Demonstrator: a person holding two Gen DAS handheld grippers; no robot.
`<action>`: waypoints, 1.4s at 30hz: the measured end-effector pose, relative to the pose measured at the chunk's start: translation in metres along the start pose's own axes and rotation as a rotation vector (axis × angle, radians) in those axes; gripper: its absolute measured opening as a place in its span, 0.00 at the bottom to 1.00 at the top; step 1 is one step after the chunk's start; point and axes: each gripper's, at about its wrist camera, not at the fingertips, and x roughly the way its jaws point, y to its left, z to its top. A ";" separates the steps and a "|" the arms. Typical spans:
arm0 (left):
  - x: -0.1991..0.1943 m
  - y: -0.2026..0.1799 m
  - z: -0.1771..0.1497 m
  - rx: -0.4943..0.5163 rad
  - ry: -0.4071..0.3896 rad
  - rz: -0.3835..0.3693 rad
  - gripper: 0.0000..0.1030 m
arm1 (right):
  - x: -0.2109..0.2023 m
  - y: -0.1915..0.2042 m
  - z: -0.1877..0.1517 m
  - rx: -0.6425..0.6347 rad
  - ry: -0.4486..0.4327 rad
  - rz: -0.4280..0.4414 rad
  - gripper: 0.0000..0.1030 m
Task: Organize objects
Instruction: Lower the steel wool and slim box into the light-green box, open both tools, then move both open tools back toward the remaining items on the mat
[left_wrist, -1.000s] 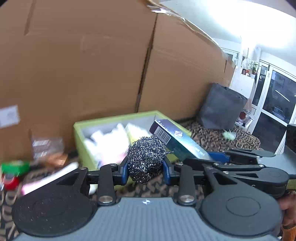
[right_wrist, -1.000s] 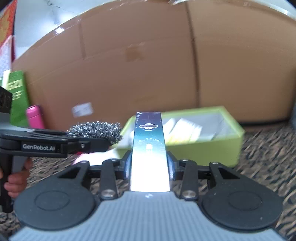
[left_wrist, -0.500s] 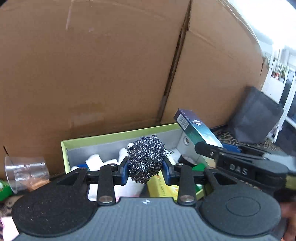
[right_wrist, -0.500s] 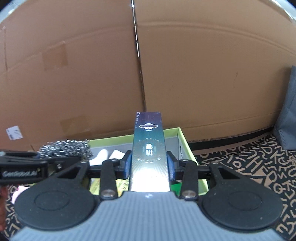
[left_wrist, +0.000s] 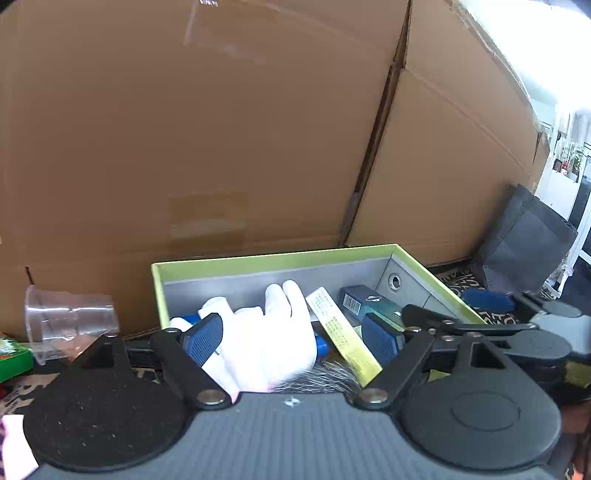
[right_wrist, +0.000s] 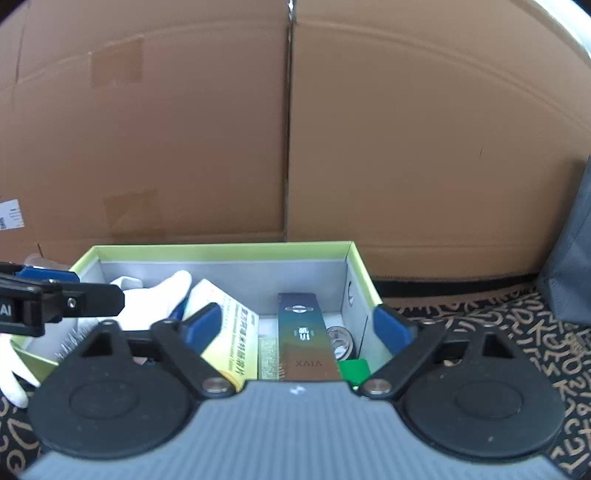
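A green-rimmed box (left_wrist: 273, 256) (right_wrist: 221, 247) with a grey inside stands against cardboard. My left gripper (left_wrist: 291, 336) is open and empty over its near edge. The steel wool ball (left_wrist: 325, 380) lies blurred in the box just below it, beside a white glove (left_wrist: 273, 332) and a yellow packet (left_wrist: 343, 336). My right gripper (right_wrist: 299, 328) is open and empty. The dark teal box (right_wrist: 303, 332) (left_wrist: 369, 306) lies inside the green box between its fingers. The left gripper also shows in the right wrist view (right_wrist: 55, 299).
Big cardboard boxes (right_wrist: 288, 129) form a wall behind. A clear plastic cup (left_wrist: 70, 325) and a green packet (left_wrist: 11, 356) sit left of the box. A grey bag (left_wrist: 524, 240) stands on the right. A patterned black cloth (right_wrist: 491, 325) covers the surface.
Both grippers moved forward over the green box and opened. The steel wool dropped from the left gripper and the teal box from the right; both now lie in the box.
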 end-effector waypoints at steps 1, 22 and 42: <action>-0.006 -0.001 0.001 0.003 -0.007 0.008 0.83 | -0.008 0.002 0.002 -0.009 -0.019 0.000 1.00; -0.131 0.042 -0.048 -0.047 0.021 0.173 0.97 | -0.123 0.097 -0.013 -0.055 -0.120 0.160 1.00; -0.203 0.164 -0.130 -0.240 0.028 0.397 0.97 | -0.026 0.250 -0.071 -0.216 0.158 0.348 0.96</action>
